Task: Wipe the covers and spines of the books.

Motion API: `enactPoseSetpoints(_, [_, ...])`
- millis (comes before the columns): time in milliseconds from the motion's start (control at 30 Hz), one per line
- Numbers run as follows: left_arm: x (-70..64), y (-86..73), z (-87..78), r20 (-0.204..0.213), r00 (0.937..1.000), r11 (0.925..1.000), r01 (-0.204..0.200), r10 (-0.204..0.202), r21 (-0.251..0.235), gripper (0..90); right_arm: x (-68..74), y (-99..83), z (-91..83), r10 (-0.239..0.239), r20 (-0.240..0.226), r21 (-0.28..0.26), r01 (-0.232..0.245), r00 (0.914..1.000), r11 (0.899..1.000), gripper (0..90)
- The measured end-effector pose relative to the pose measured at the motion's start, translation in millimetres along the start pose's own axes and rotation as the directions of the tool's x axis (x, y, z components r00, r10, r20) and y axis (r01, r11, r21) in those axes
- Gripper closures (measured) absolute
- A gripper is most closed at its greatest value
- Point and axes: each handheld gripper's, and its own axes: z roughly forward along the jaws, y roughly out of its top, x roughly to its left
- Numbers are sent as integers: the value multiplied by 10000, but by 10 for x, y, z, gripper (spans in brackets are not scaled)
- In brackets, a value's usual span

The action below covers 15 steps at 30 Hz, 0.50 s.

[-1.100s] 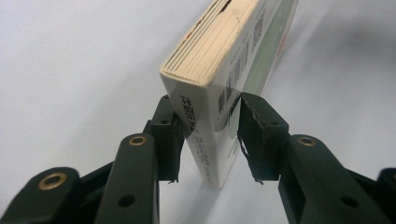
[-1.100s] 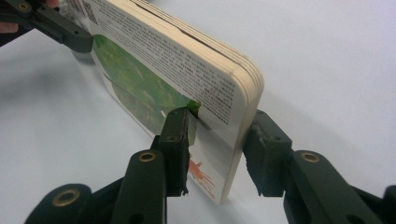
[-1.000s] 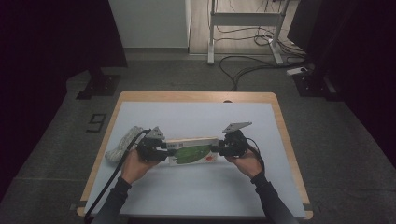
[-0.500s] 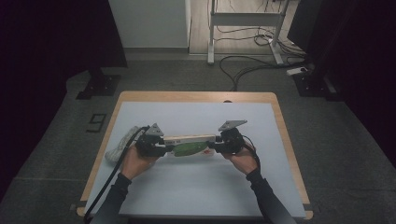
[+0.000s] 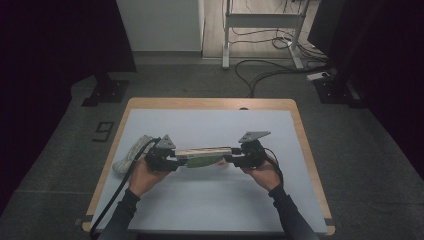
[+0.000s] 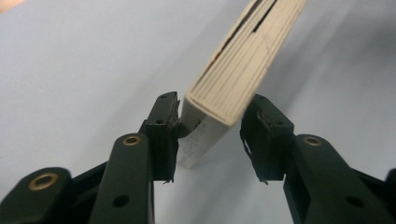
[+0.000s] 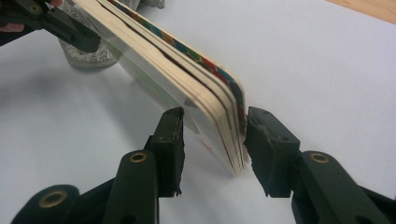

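Observation:
A thick board book (image 5: 202,156) with a green cover and cream page edges is held off the white table (image 5: 210,125) between both grippers. My left gripper (image 5: 175,161) is shut on its left end; in the left gripper view the jaws (image 6: 210,130) clamp the book's corner (image 6: 233,79). My right gripper (image 5: 231,160) is shut on the right end; in the right gripper view its jaws (image 7: 212,140) pinch the rounded page corner of the book (image 7: 187,70). The left gripper (image 7: 60,23) shows at the book's far end.
A crumpled grey-white cloth (image 5: 131,154) lies on the table just left of the left hand, and the cloth (image 7: 88,56) sits behind the book in the right gripper view. The table's wooden rim (image 5: 305,150) frames the white mat. Cables and stands sit on the floor beyond.
Both grippers carried the book slightly away from the person. The book has turned so its page edge faces up more and less of the green cover shows.

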Motion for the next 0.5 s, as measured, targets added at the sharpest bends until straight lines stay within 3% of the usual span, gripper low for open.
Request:
enactPoseSetpoints(300, [-70,-33,-40,302,9995,9996,126,-119,-241,525,33,-72,-38,-25,-181,55,26,9998,10000,520])
enactPoseSetpoints(500, [-128,-69,-49,262,9996,9997,103,-97,-240,474,62,-123,-55,-97,-247,115,100,9996,9999,481])
